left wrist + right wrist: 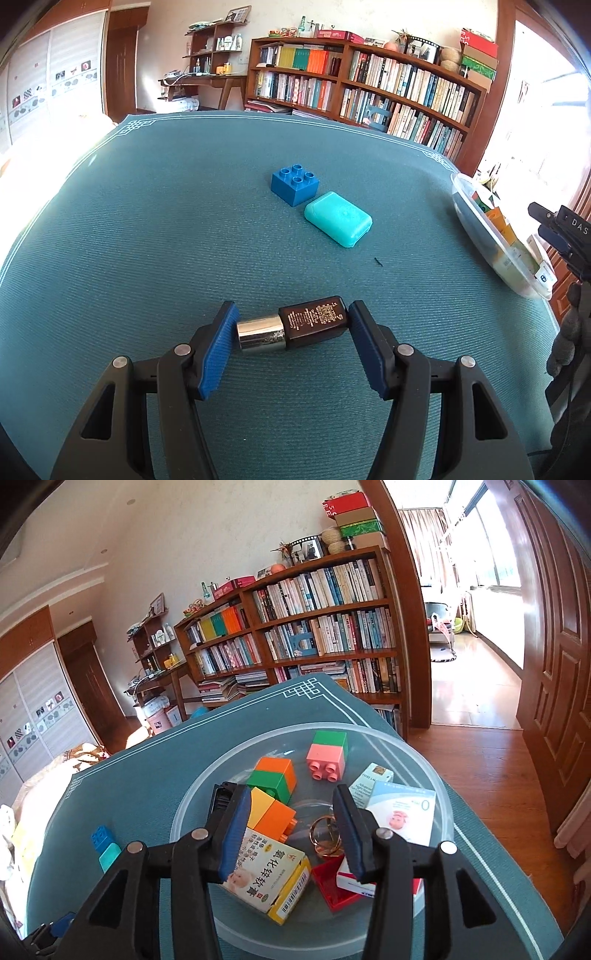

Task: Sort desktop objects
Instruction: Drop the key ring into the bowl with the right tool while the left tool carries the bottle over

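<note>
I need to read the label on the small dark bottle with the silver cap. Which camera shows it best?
The left wrist view. The dark bottle lies on its side on the teal mat, large and unobstructed between the left tongs, gold print facing up, pads at each end. The right wrist view does not show it, only the clear bowl under the open right tongs.
</note>
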A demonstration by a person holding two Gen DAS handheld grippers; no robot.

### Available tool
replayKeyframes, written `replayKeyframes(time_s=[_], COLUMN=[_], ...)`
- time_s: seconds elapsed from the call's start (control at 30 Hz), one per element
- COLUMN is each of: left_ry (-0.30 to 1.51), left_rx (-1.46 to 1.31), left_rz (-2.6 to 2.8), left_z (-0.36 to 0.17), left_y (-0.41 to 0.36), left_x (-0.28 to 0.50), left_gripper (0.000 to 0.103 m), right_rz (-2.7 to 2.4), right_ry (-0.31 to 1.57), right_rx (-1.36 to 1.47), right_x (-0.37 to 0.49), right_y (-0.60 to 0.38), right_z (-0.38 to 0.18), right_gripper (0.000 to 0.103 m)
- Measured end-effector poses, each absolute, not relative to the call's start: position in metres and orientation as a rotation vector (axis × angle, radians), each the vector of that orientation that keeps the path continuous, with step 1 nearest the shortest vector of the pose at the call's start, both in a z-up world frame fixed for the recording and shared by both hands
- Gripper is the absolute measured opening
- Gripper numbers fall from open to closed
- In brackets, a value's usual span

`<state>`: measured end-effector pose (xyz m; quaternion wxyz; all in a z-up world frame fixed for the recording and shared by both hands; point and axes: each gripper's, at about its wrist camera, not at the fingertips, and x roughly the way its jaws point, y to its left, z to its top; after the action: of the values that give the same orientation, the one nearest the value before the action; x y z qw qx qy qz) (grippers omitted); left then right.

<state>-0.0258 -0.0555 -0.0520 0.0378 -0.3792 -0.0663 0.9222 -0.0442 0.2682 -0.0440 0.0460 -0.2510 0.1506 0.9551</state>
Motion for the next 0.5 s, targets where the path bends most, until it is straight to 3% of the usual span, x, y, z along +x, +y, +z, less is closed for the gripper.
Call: replayKeyframes(time_s=[0.13, 0.3, 0.5], left_ry=[-0.151, -0.075, -0.034], left_rx=[-1.13, -1.051, -0.94], left_rz=[2.808, 2.75, 2.683], left_z=[-0.041, -0.014, 0.017], left_y=[-0.036, 0.002, 0.052], left_x=[-0.029, -0.04, -0.064], left_gripper=[0.064, 0.065, 0.065], right_rz=[2.919, 2.905, 2.885], right_ry=[0.433, 0.46, 0.527], right_rx=[-0.712, -0.647, -0.626], right_x=[-0.04, -0.033, -0.031], right_y=[0.267, 0.274, 0.286], right_z=[-0.038, -0.031, -0.028], right_gripper=[0.051, 0.068, 0.068])
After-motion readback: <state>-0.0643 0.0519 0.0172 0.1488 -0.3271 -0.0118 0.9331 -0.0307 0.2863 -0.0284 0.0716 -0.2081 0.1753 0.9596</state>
